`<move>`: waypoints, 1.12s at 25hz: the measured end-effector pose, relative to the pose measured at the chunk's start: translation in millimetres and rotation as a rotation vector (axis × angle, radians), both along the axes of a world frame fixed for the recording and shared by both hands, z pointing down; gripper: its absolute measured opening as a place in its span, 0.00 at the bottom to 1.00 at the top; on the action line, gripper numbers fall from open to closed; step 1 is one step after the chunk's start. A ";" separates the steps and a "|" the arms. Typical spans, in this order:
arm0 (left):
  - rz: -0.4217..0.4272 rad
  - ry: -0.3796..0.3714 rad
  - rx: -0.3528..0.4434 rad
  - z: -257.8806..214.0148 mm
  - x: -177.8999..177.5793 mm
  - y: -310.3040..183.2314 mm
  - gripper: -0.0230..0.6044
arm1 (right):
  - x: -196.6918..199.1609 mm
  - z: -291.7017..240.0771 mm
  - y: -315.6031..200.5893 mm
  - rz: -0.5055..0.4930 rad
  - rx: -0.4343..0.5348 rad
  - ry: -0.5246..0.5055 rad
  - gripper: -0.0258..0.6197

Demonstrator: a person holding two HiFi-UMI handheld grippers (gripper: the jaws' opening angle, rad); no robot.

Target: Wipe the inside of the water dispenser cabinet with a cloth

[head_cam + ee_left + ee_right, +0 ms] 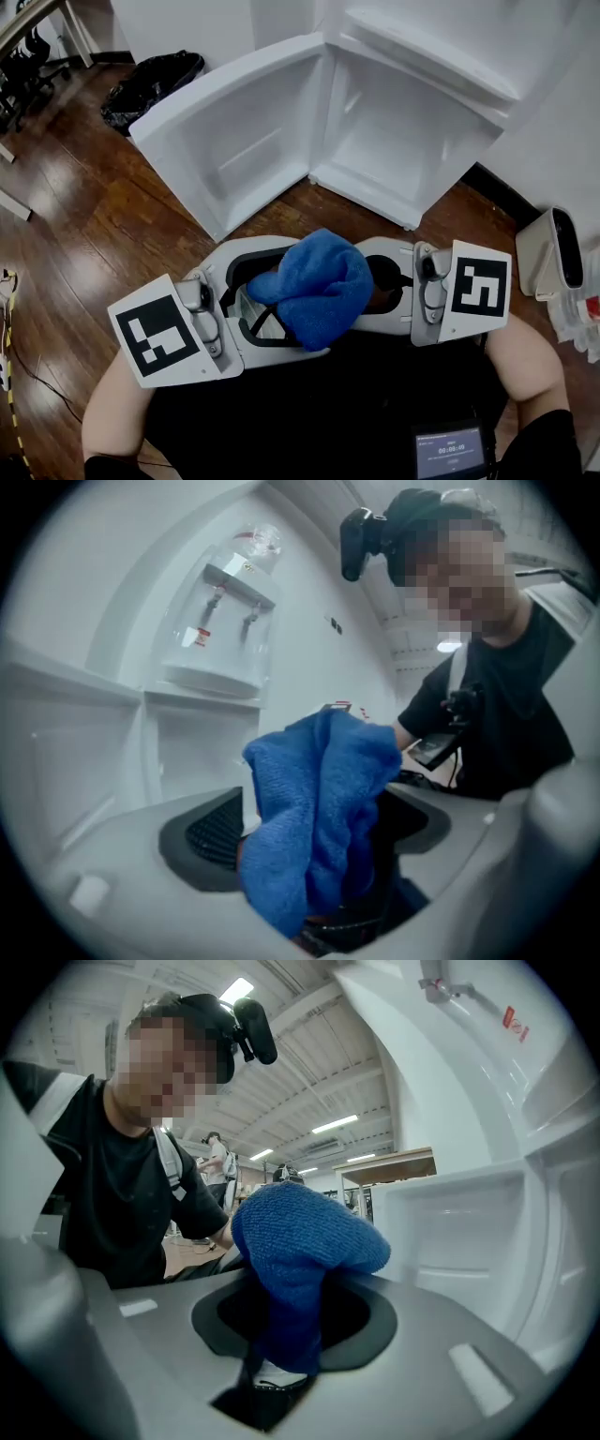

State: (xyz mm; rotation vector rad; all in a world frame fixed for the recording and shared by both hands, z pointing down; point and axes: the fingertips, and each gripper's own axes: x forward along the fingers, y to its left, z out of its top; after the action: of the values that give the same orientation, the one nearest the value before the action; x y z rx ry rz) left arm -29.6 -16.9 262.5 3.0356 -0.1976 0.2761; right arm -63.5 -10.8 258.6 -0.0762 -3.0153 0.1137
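Note:
A blue cloth (314, 286) is bunched up between my two grippers, which face each other close in front of the person's body. My right gripper (386, 291) is shut on the blue cloth (295, 1260), whose lower end is pinched between its jaws (272, 1377). My left gripper (251, 302) stands open, its jaws wide to either side of the cloth (314, 827) and not pressing on it. The white cabinet (412, 122) of the water dispenser stands ahead on the floor with its door (234, 141) swung open to the left. Its inside looks bare.
A black bin bag (150, 82) lies at the back left on the wooden floor (66, 234). A white appliance (553, 253) sits at the right edge. A small screen (450, 452) hangs at the person's waist. The dispenser's taps (225, 611) show above the cabinet.

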 end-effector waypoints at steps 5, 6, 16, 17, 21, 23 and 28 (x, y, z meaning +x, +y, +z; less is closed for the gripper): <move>0.025 0.049 -0.046 -6.3 -4.8 2.8 0.46 | 1.3 -0.5 -4.9 0.031 -0.032 -0.017 0.23; 0.027 0.055 -0.046 -7.1 -5.2 3.1 0.46 | 2.2 0.0 -6.4 0.032 -0.025 -0.022 0.23; -0.023 0.175 -0.129 -26.2 -7.9 -9.1 0.36 | 20.8 -14.1 -29.8 0.009 -0.383 -0.209 0.27; -0.030 0.177 -0.133 -26.4 -8.7 -10.8 0.34 | 21.6 -14.4 -32.3 0.014 -0.406 -0.220 0.28; -0.042 0.180 -0.125 -28.3 -9.6 -11.7 0.27 | 21.8 -15.1 -36.1 0.034 -0.410 -0.226 0.29; -0.056 0.186 -0.117 -29.4 -11.7 -14.2 0.25 | 22.6 -15.7 -38.7 0.056 -0.370 -0.212 0.31; -0.125 0.264 -0.084 -46.9 -34.0 -27.6 0.23 | 39.1 -23.1 -56.9 0.159 -0.270 -0.207 0.32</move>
State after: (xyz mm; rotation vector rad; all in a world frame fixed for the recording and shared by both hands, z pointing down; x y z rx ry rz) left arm -63.6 -44.5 215.7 2.9212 -0.3436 -0.1217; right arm -24.4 -67.6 235.6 0.1356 -3.1868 0.5608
